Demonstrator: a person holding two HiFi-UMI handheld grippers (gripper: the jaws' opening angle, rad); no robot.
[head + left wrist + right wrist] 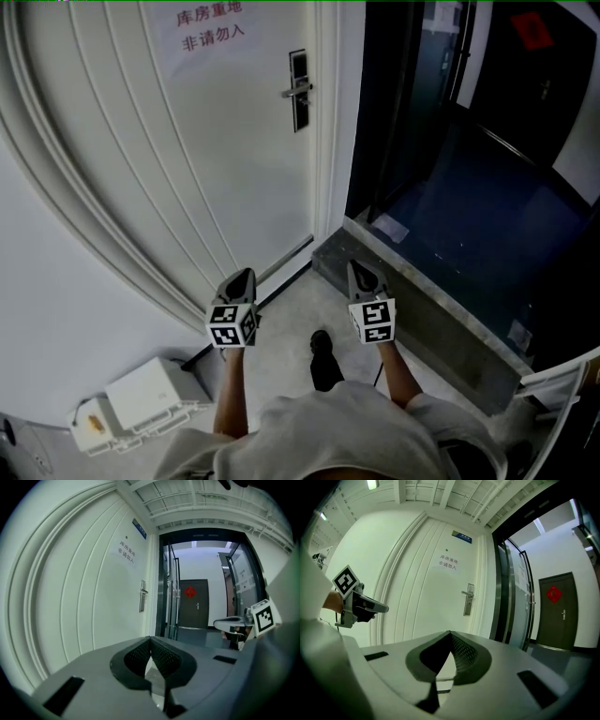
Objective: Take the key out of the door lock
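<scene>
Left tongs (pixel 246 273), right tongs (pixel 359 268) closed, empty; door lock (pixel 298 89) seemingly well apart.

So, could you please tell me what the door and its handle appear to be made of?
The door looks like white-painted wood or composite, smooth and matte, with moulded grooves; the paint hides which. The handle looks like brushed metal, silvery with a dull sheen.

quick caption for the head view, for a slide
Person faces a white door, left gripper and right gripper shut, empty, held low, well short of the door lock.
</scene>
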